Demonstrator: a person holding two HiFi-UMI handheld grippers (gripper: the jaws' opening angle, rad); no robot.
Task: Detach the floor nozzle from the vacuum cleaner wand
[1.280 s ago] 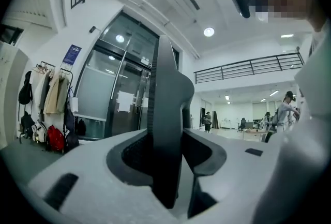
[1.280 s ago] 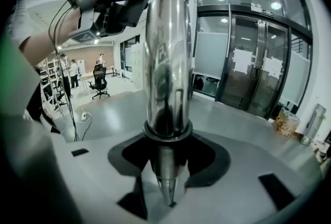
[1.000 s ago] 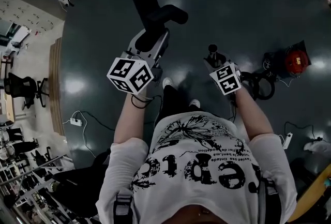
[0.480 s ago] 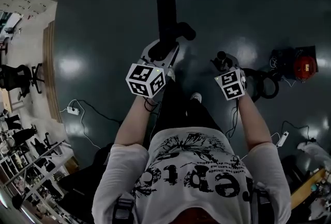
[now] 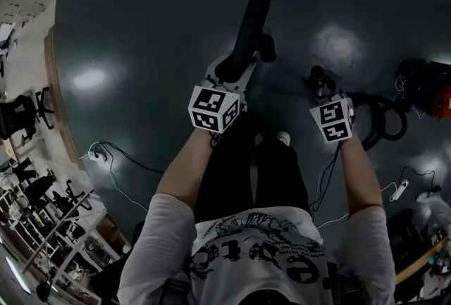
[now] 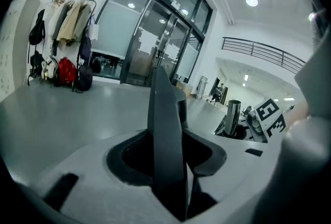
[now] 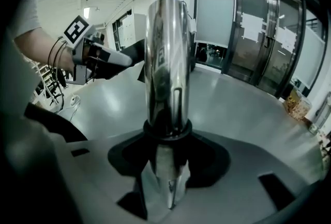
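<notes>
The black floor nozzle [image 5: 252, 23] sticks out forward from my left gripper [image 5: 236, 68], which is shut on its rear part. In the left gripper view the nozzle [image 6: 164, 124] stands edge-on between the jaws. My right gripper [image 5: 319, 83] is shut on the end of the chrome wand [image 5: 316, 75]. In the right gripper view that shiny tube [image 7: 166, 57] rises straight out of the jaws. Nozzle and wand are apart, side by side above the dark floor. Each gripper shows in the other's view: the right gripper [image 6: 257, 119] and the left gripper [image 7: 98, 55].
A black hose [image 5: 382, 120] curls on the floor at the right towards the red vacuum body [image 5: 440, 94]. White power strips with cables lie at the left [image 5: 97, 153] and the right [image 5: 399, 190]. The person's legs and shoes [image 5: 282, 137] are below the grippers. Glass doors [image 7: 258, 26] stand ahead.
Both grippers have sunk towards the floor, carrying the nozzle and the wand. The nozzle's tip now points up and right in the head view instead of up and left.
</notes>
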